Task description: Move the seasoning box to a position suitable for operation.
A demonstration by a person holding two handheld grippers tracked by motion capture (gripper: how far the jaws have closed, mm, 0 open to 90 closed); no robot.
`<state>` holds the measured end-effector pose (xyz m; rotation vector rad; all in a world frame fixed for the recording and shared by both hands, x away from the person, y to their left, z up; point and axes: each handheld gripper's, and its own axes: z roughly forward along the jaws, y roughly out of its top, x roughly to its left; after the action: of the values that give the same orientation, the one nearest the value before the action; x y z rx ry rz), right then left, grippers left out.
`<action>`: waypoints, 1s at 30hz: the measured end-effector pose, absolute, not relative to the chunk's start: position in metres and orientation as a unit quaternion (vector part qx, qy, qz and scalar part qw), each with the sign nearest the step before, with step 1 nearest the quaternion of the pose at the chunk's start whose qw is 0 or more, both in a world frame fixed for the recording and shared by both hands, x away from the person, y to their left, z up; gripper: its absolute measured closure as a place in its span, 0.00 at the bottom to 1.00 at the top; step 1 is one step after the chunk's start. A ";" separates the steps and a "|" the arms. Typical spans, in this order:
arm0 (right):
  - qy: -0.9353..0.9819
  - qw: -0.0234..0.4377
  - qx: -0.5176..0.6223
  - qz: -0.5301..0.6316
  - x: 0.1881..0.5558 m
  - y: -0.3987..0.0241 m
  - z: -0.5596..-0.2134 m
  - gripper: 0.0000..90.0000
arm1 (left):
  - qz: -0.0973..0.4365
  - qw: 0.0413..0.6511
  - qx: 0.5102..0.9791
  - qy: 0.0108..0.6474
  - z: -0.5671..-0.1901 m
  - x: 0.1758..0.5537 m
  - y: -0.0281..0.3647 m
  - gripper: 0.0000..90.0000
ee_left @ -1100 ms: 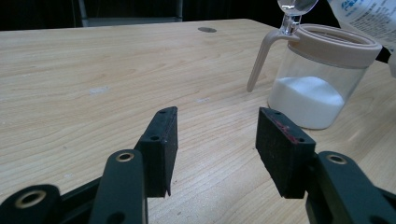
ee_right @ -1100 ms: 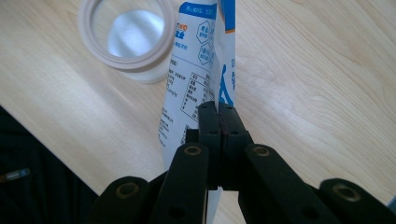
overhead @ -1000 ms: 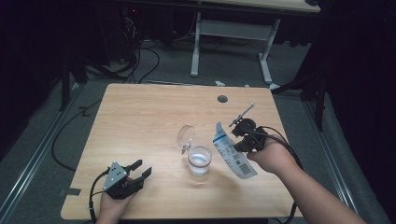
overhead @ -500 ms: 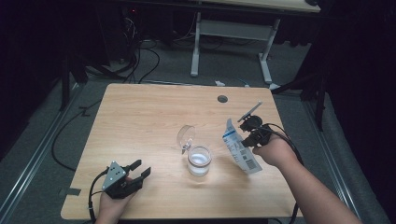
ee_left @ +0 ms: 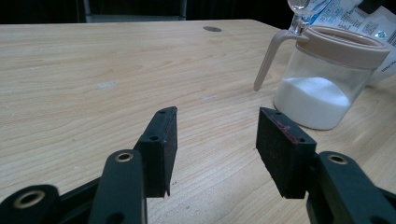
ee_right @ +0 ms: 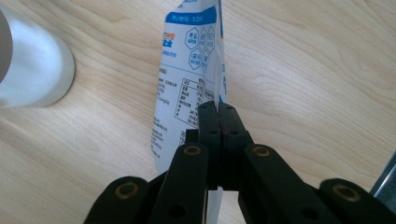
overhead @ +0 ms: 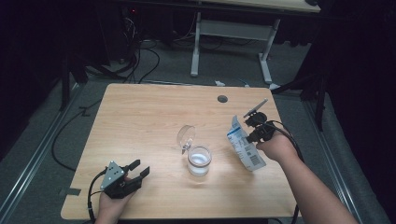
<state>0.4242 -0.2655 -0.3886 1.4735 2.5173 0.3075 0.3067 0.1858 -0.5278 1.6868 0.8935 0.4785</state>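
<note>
A white and blue printed bag (overhead: pixel 243 148) stands tilted at the table's right, its lower end down near the tabletop. My right gripper (overhead: pixel 252 133) is shut on the bag's edge; in the right gripper view the bag (ee_right: pixel 187 79) is pinched edge-on between the closed jaws of the gripper (ee_right: pixel 218 112). A clear jar (overhead: pixel 199 161) with white powder stands mid-table, its hinged lid (overhead: pixel 186 136) up. The left gripper (overhead: pixel 141 168) rests open near the front left edge. In the left gripper view that gripper (ee_left: pixel 217 140) holds nothing, and the jar (ee_left: pixel 322 88) stands ahead to the right.
The wooden table (overhead: pixel 140 116) has a round cable hole (overhead: pixel 222 99) at the back. A second desk's white legs (overhead: pixel 198 46) and floor cables (overhead: pixel 140 56) lie beyond the far edge. Bare wood (ee_left: pixel 93 70) stretches ahead of the left jaws.
The right hand has carried the bag to the right and down, away from the jar. The left gripper has stayed put.
</note>
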 end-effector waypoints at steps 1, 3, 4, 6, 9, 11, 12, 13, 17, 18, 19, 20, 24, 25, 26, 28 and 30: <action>0.854 0.109 0.496 0.111 0.424 -0.266 -0.388 1.00 | 0.202 0.553 0.714 0.378 -0.527 0.306 0.186 0.54; 0.849 0.113 0.502 0.121 0.423 -0.266 -0.386 1.00 | 0.203 0.553 0.714 0.379 -0.527 0.306 0.186 0.54; 0.849 0.117 0.500 0.126 0.422 -0.266 -0.385 1.00 | 0.203 0.553 0.713 0.379 -0.527 0.306 0.186 0.54; 0.845 0.127 0.501 0.137 0.420 -0.267 -0.386 1.00 | 0.203 0.553 0.714 0.379 -0.527 0.307 0.186 0.54; 0.839 0.143 0.503 0.151 0.418 -0.268 -0.386 1.00 | 0.201 0.552 0.714 0.381 -0.528 0.307 0.187 0.54; 0.833 0.150 0.507 0.166 0.416 -0.270 -0.384 1.00 | 0.200 0.552 0.714 0.382 -0.528 0.308 0.187 0.54; 0.830 0.155 0.507 0.172 0.415 -0.270 -0.384 1.00 | 0.200 0.552 0.714 0.382 -0.528 0.308 0.187 0.54; 0.828 0.161 0.507 0.177 0.414 -0.271 -0.383 1.00 | 0.201 0.552 0.714 0.382 -0.528 0.308 0.187 0.55; 0.820 0.176 0.509 0.194 0.409 -0.272 -0.386 1.00 | 0.199 0.552 0.713 0.384 -0.528 0.308 0.188 0.55; 0.818 0.179 0.510 0.198 0.408 -0.273 -0.387 1.00 | 0.199 0.552 0.713 0.384 -0.528 0.308 0.188 0.54; 0.816 0.184 0.510 0.201 0.407 -0.273 -0.388 1.00 | 0.199 0.553 0.713 0.384 -0.528 0.308 0.188 0.54; 0.815 0.187 0.511 0.200 0.407 -0.273 -0.389 1.00 | 0.199 0.552 0.713 0.383 -0.528 0.308 0.188 0.55; 0.809 0.199 0.508 0.220 0.404 -0.274 -0.391 1.00 | 0.200 0.552 0.713 0.383 -0.528 0.308 0.188 0.54; 0.806 0.203 0.508 0.224 0.403 -0.273 -0.392 1.00 | 0.200 0.553 0.712 0.384 -0.528 0.308 0.188 0.55; 0.805 0.207 0.507 0.228 0.402 -0.273 -0.393 1.00 | 0.199 0.552 0.712 0.384 -0.528 0.308 0.189 0.54; 0.800 0.209 0.509 0.237 0.401 -0.273 -0.395 1.00 | 0.200 0.553 0.712 0.384 -0.528 0.308 0.189 0.55; 0.795 0.218 0.508 0.249 0.399 -0.272 -0.396 1.00 | 0.200 0.553 0.712 0.384 -0.528 0.308 0.189 0.54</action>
<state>0.3989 -0.2723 -0.3965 1.4071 2.2024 0.6883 0.3082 0.1894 -0.5278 1.6825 0.9081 0.4723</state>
